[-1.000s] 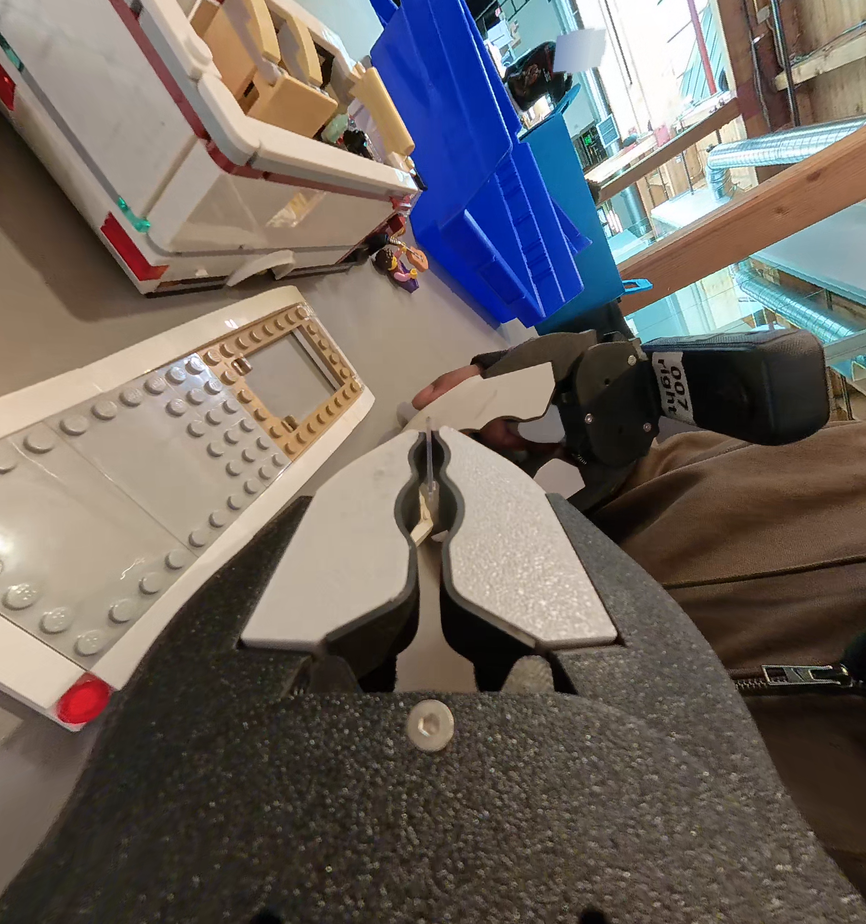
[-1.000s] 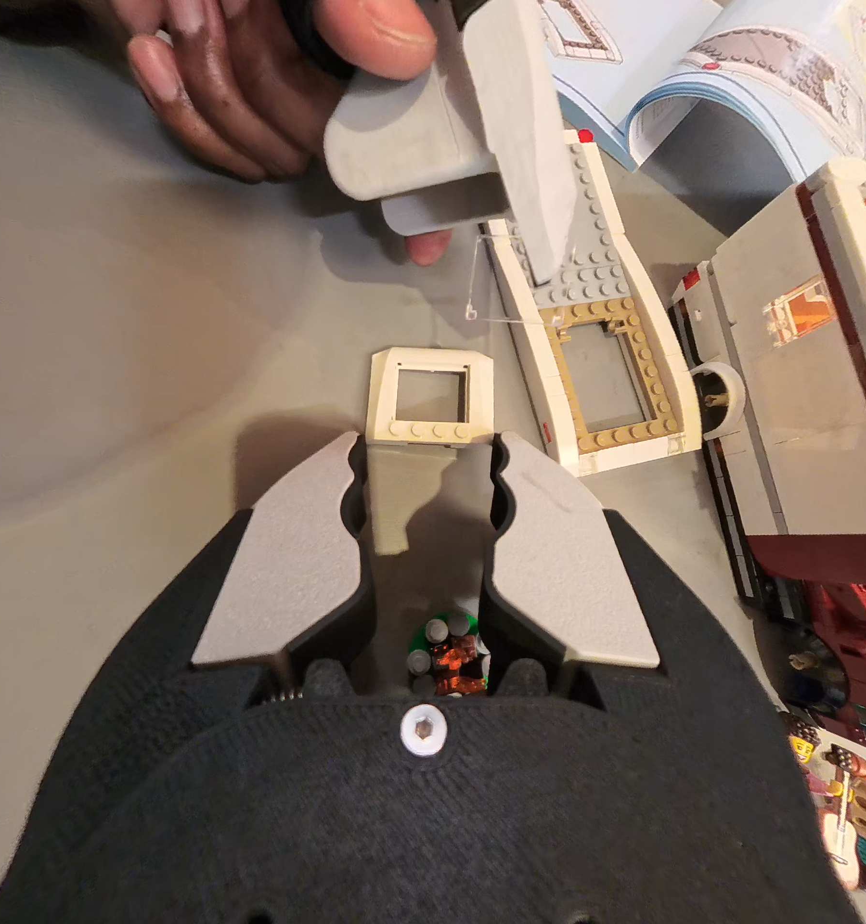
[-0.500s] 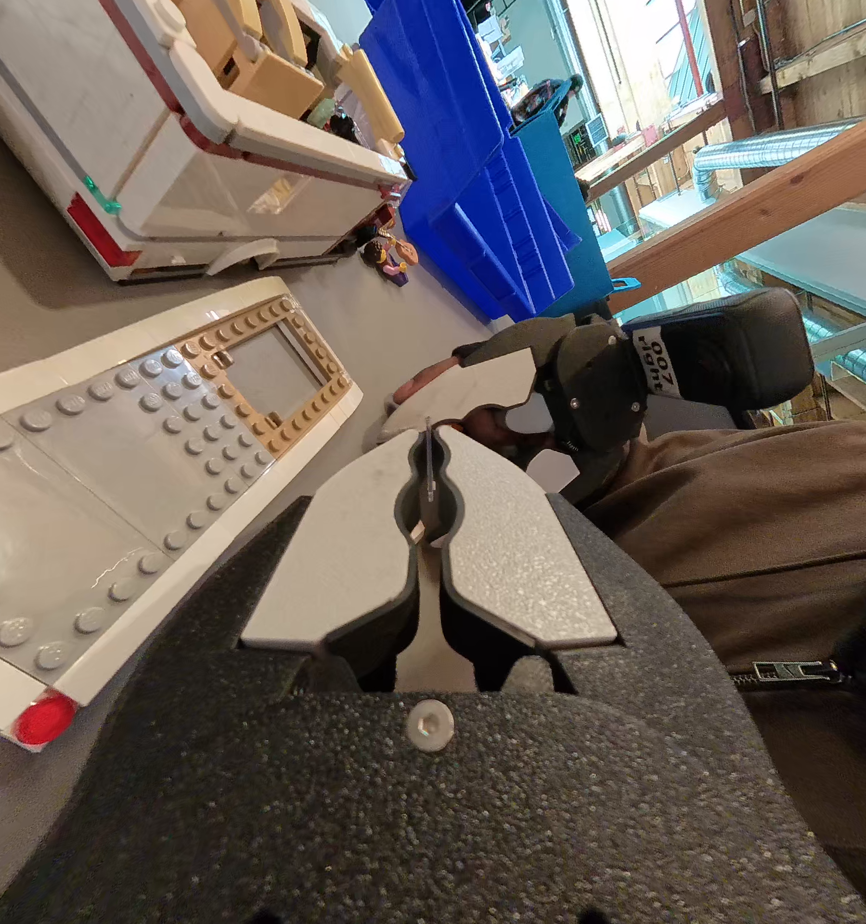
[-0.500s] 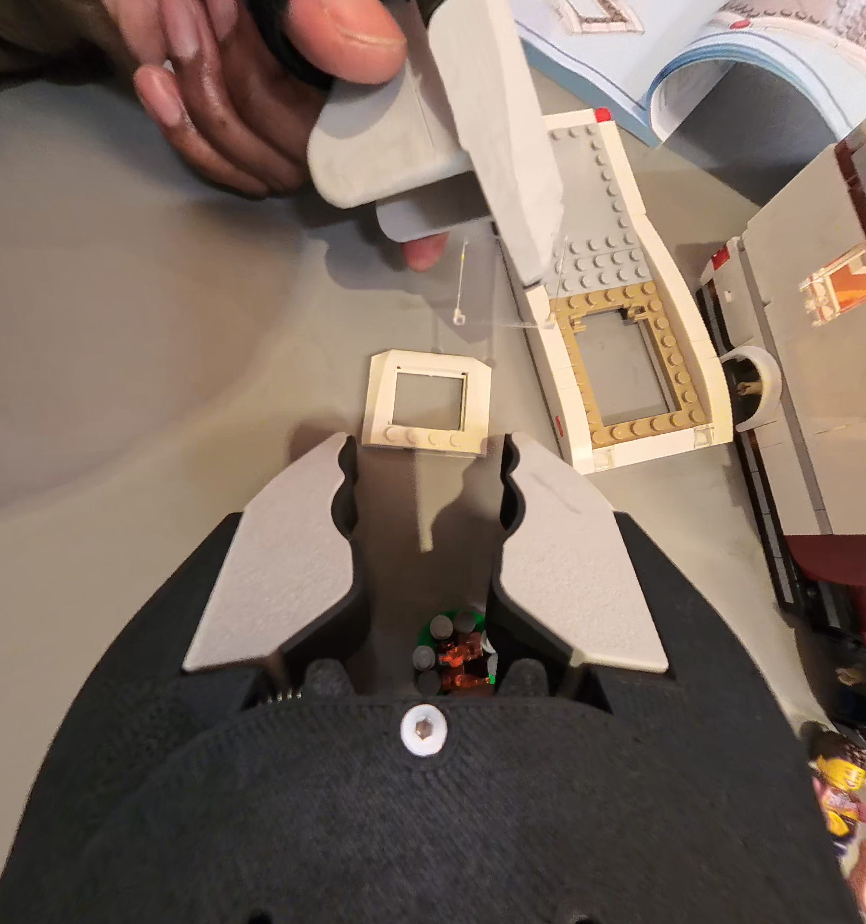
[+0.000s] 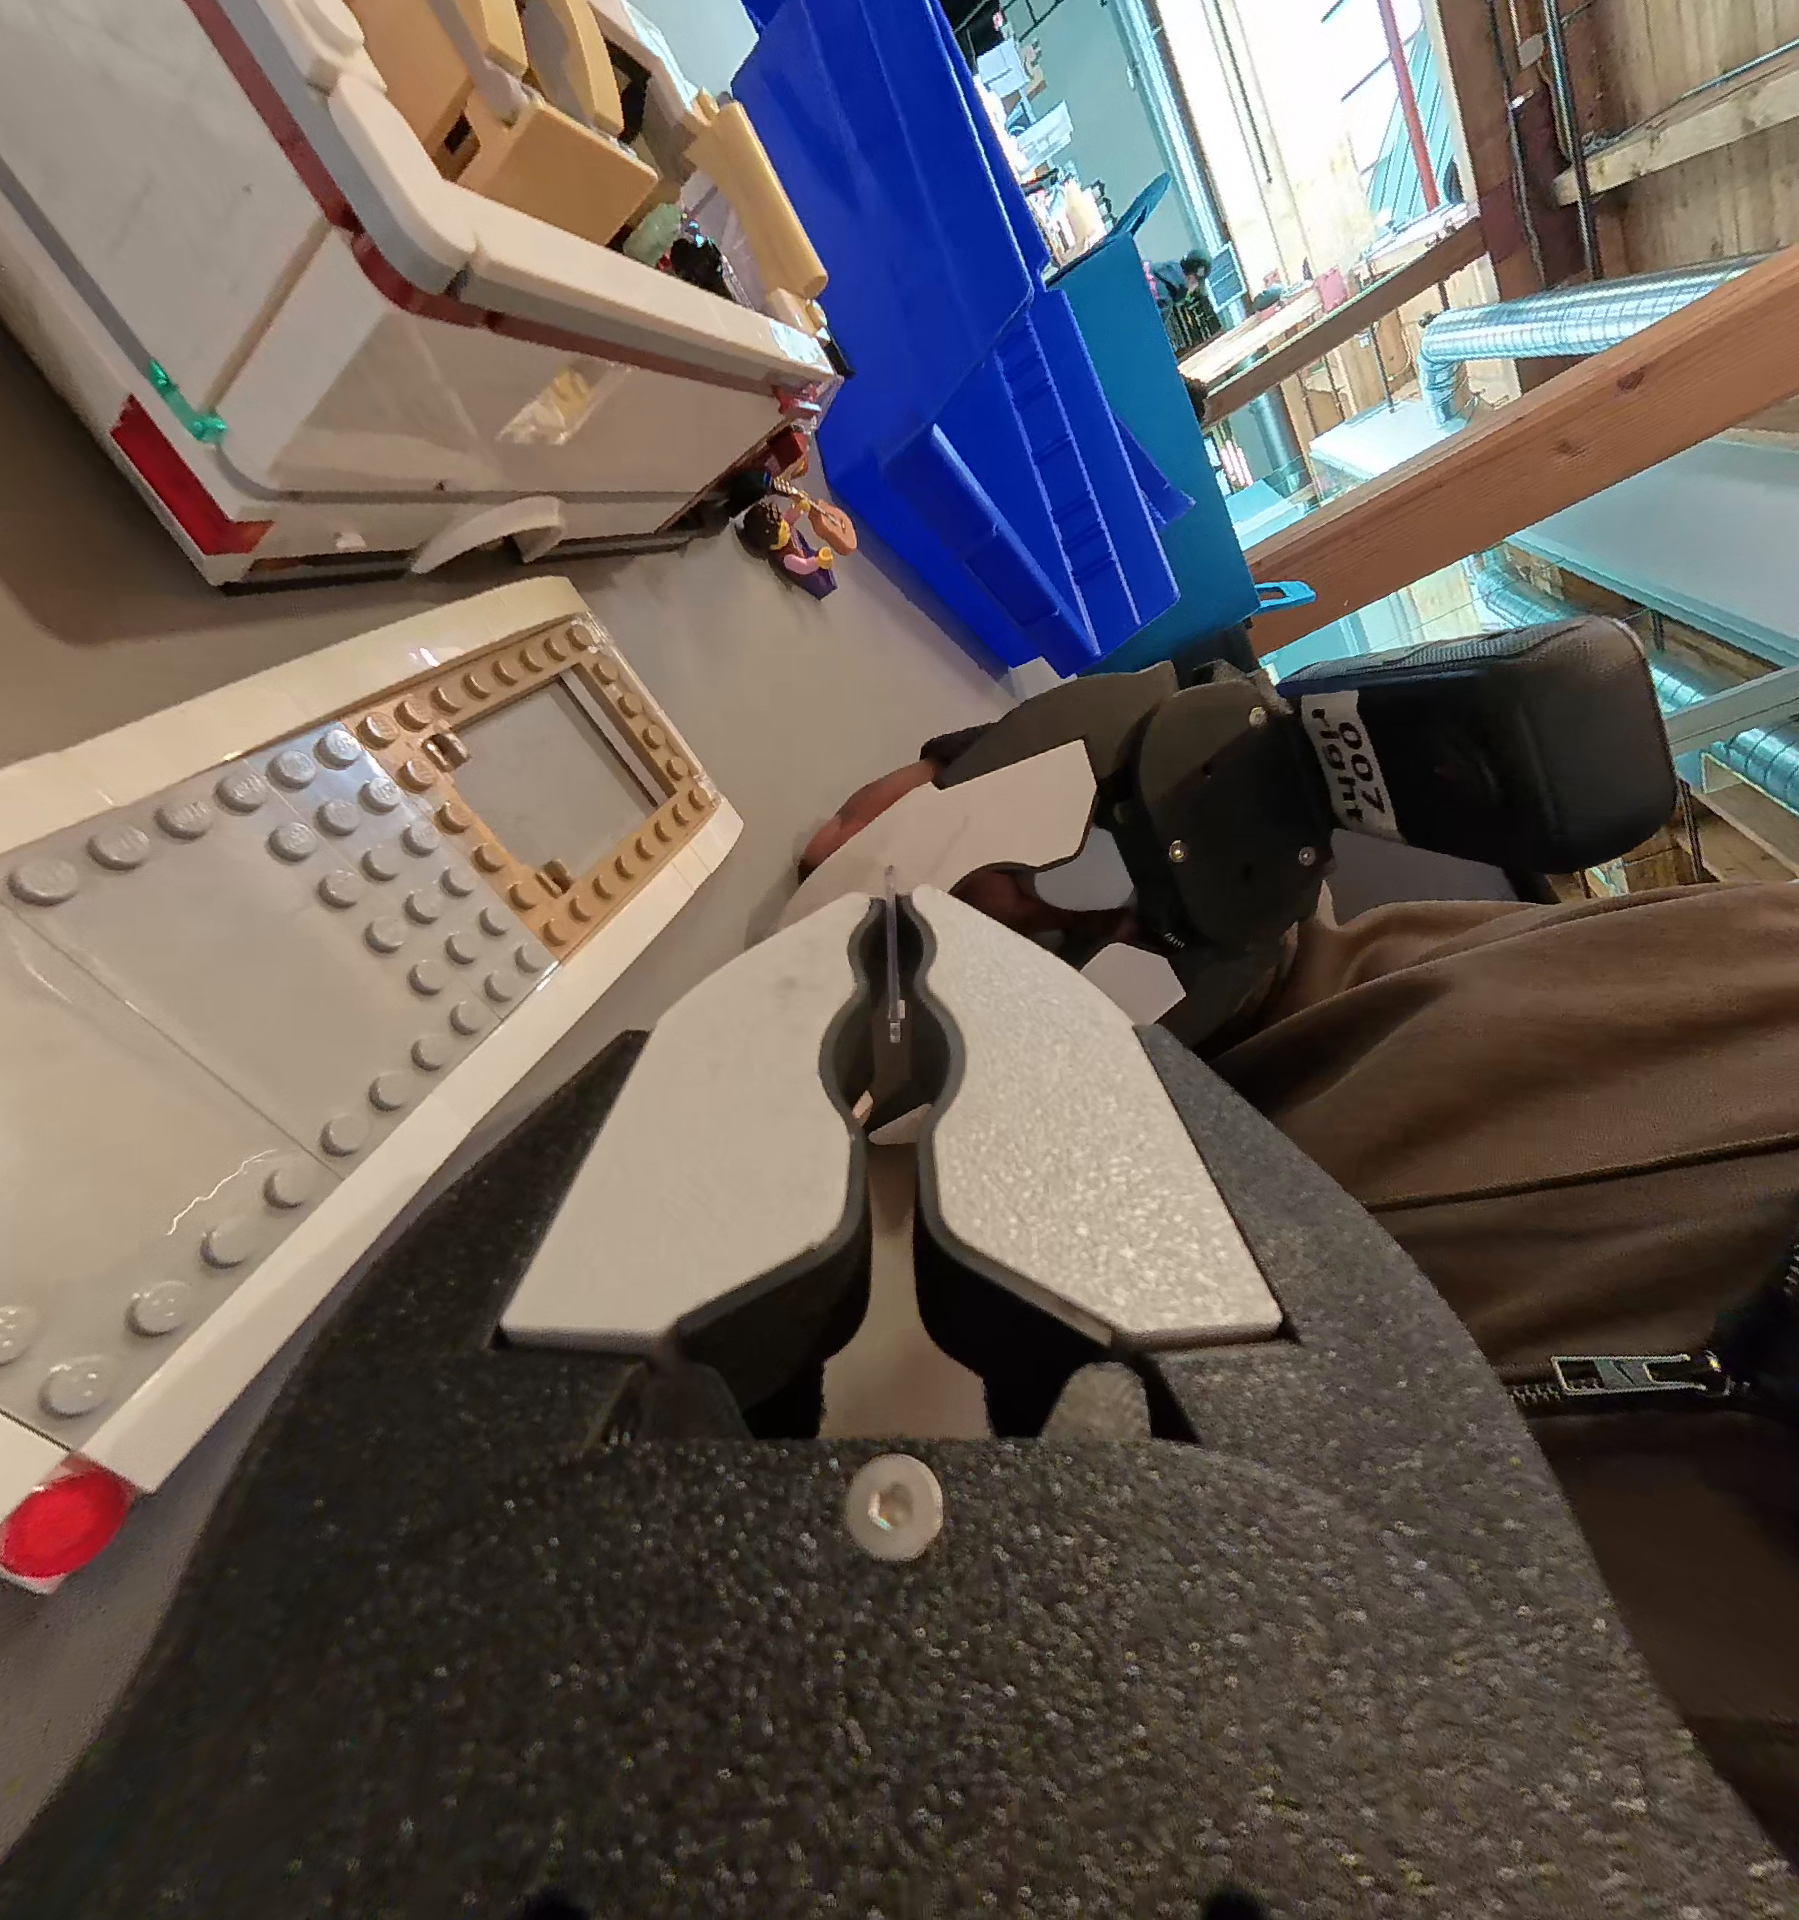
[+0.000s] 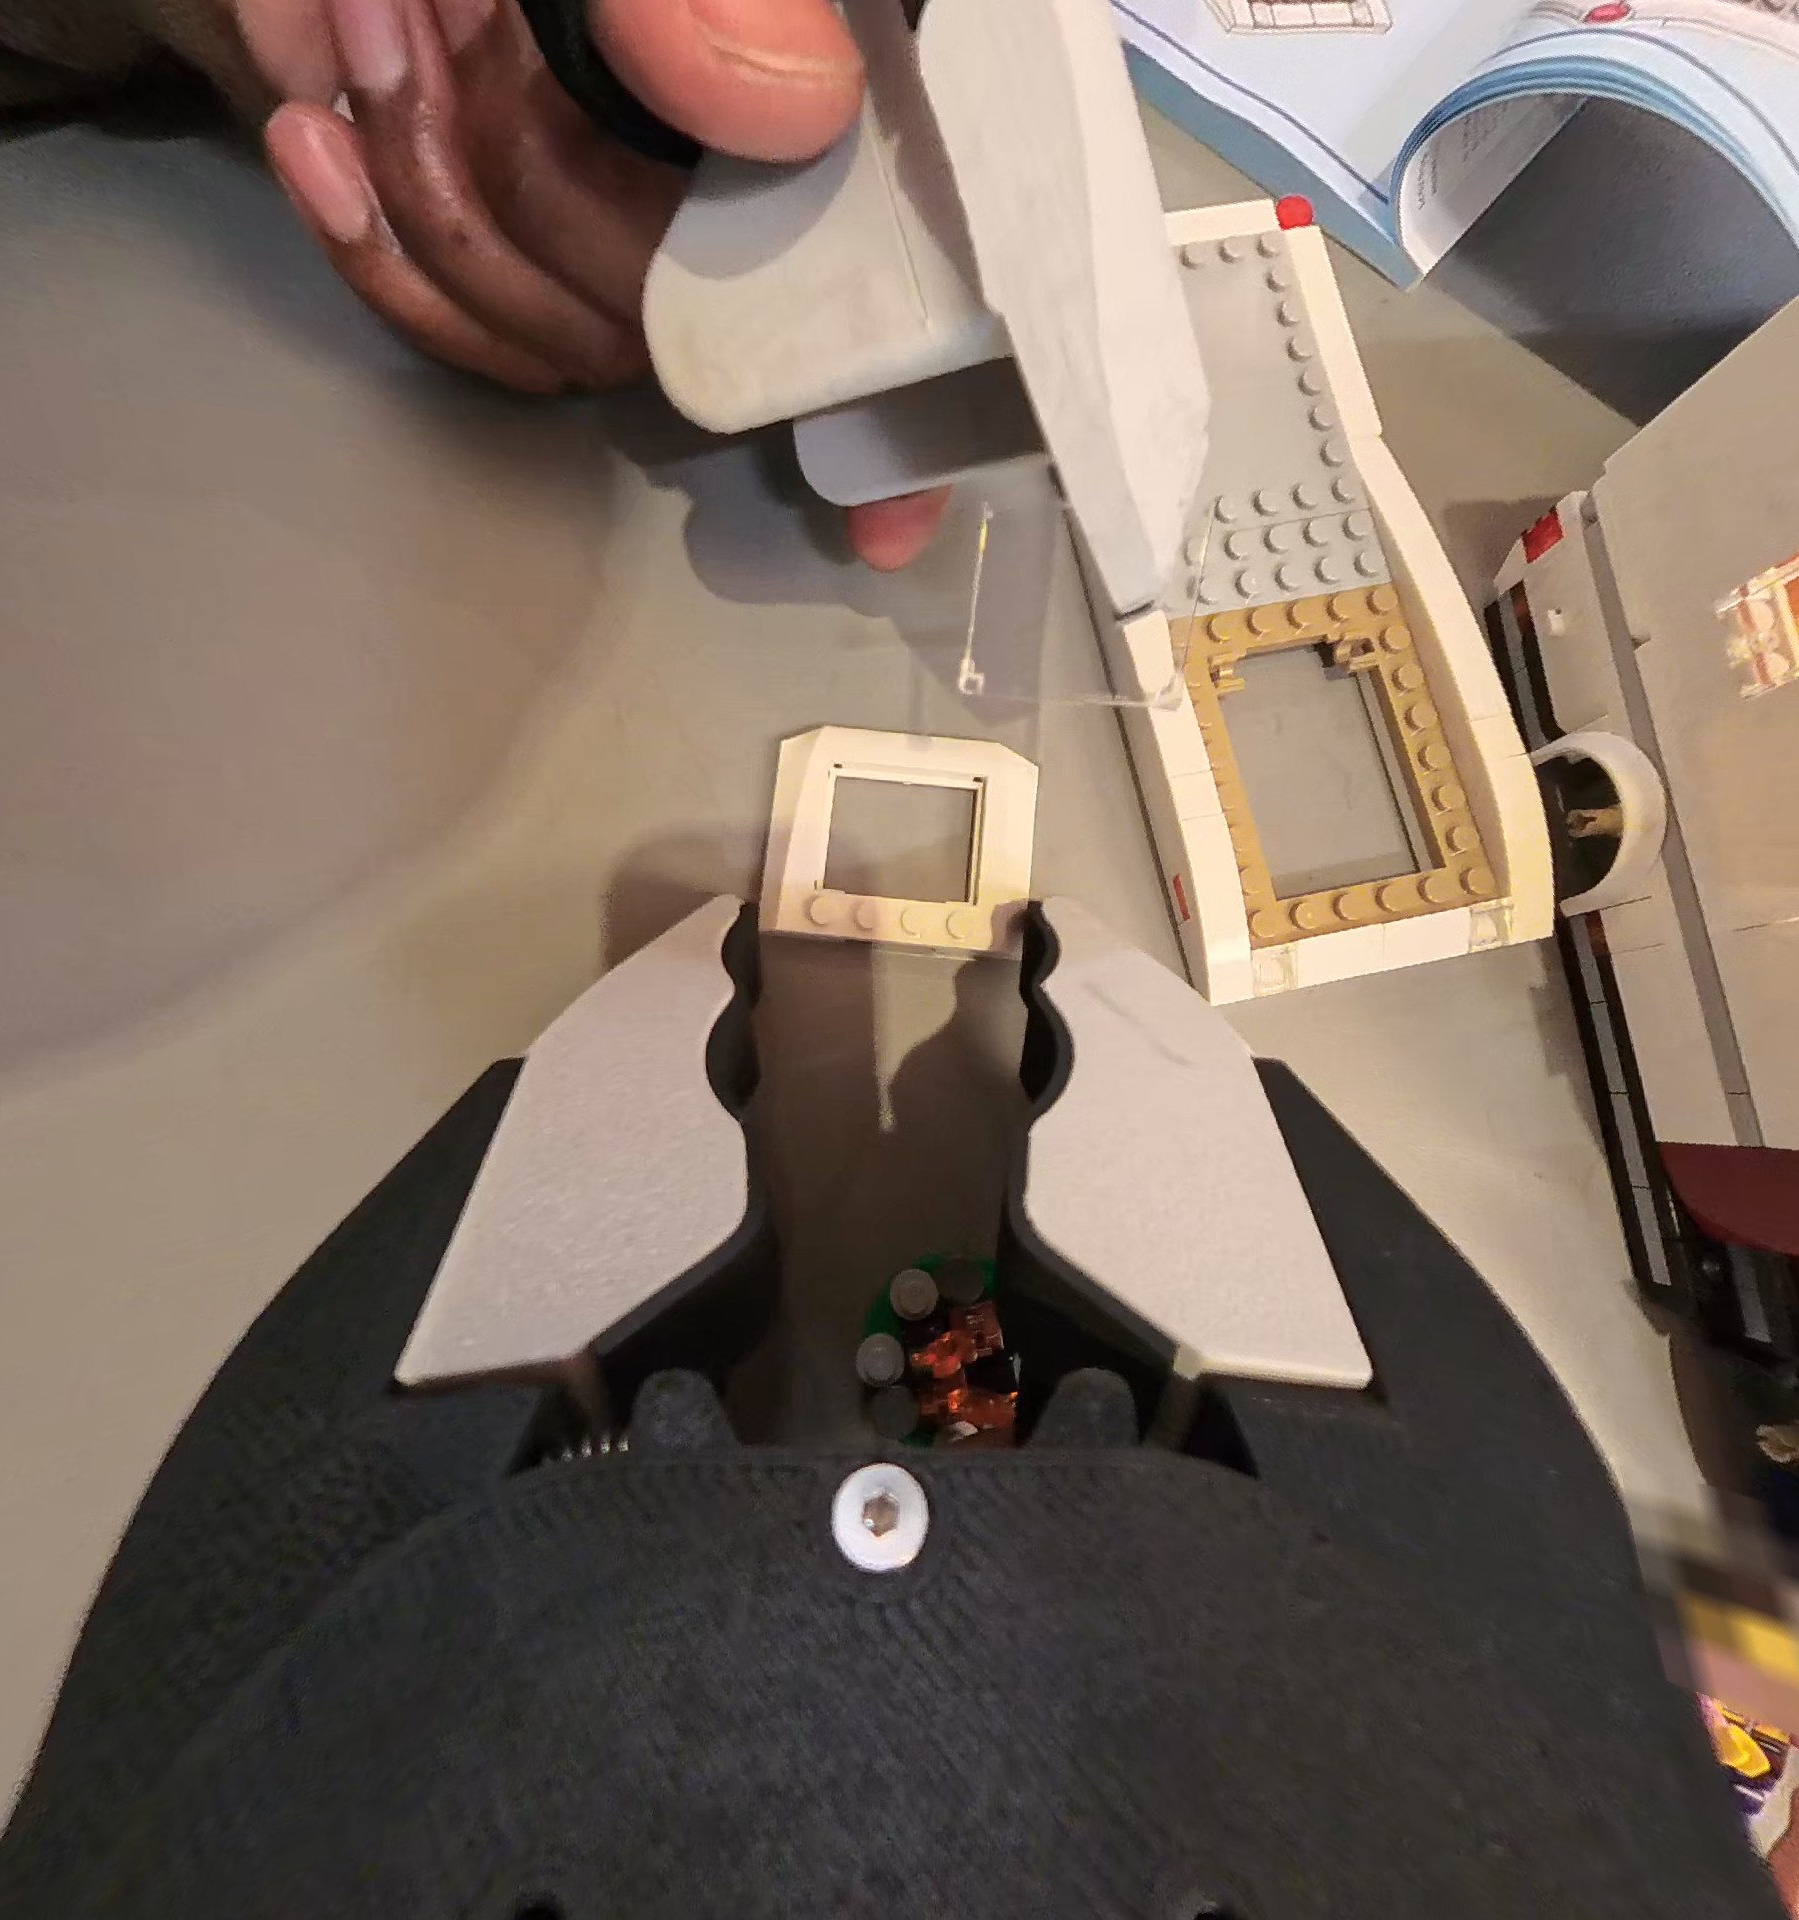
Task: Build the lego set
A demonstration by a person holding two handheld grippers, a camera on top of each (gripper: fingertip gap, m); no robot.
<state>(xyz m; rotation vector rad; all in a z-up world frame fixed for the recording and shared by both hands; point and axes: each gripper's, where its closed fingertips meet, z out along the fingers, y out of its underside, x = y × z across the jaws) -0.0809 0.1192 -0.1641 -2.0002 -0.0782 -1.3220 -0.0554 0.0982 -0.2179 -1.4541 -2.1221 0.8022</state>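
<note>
Clear plastic is what your left gripper [image 5: 890, 914] has — a thin transparent pane [image 6: 1040, 613] pinched edge-on between its grey fingers, which are closed tight on it. In the right wrist view that pane hangs below the left gripper's tips, just above the grey table [image 6: 251, 727] and beside the white roof panel [image 6: 1331, 623] with its tan studded opening.

Your right gripper [image 6: 890, 920] has its jaws apart, and a small cream window frame [image 6: 900, 842] lies flat on the table just at their tips; its studded edge sits between the two tips, the right tip touching or nearly touching it, with a sliver of space showing at the left one — nothing is clamped.

Further right stands the white and dark-red brick camper [image 6: 1726, 831]; an open instruction booklet [image 6: 1497, 114] lies at the top, and blue bins [image 5: 978, 364] stand beyond the camper.
</note>
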